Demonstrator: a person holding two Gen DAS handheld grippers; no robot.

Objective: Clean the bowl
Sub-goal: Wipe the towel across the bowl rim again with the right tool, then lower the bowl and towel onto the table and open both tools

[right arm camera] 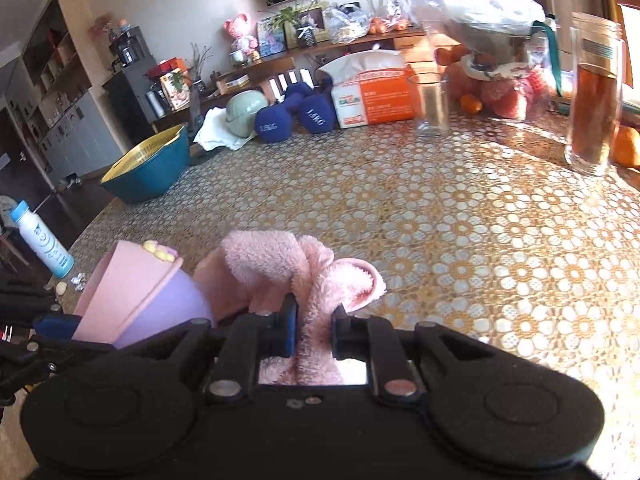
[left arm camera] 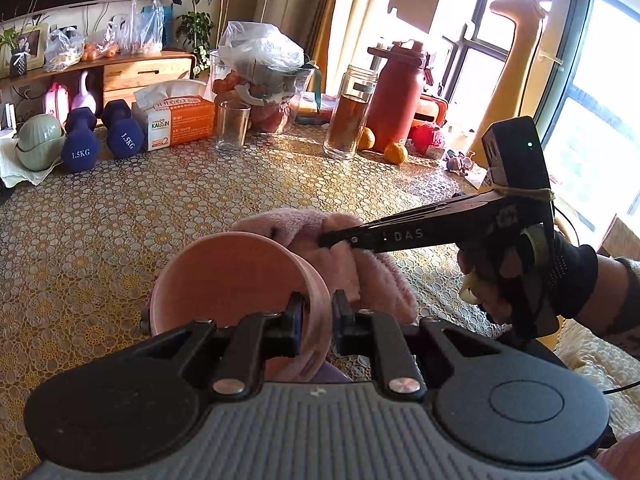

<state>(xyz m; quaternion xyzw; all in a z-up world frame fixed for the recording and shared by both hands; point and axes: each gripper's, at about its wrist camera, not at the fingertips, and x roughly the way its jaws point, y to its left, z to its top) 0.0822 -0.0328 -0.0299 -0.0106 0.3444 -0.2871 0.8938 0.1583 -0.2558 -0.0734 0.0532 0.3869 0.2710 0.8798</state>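
A pink bowl (left arm camera: 236, 280) with a purple outer base is tilted on its side above the table, its opening facing away from the left wrist camera. My left gripper (left arm camera: 318, 316) is shut on the bowl's rim, one finger inside and one outside. In the right wrist view the same bowl (right arm camera: 132, 288) shows at lower left. A fluffy pink cloth (left arm camera: 344, 256) sits just right of the bowl, touching its rim. My right gripper (right arm camera: 314, 330) is shut on the cloth (right arm camera: 280, 268); its fingers (left arm camera: 360, 236) reach in from the right, held by a gloved hand (left arm camera: 532, 280).
On the patterned tablecloth (left arm camera: 160, 208) behind stand an empty glass (left arm camera: 232, 126), a tall glass of tea (left arm camera: 350, 114), a red flask (left arm camera: 396, 96), oranges (left arm camera: 396, 153), a tissue box (left arm camera: 176, 120), blue dumbbells (left arm camera: 102, 136). A teal basin (right arm camera: 148, 166) and a white bottle (right arm camera: 40, 240) sit at the left.
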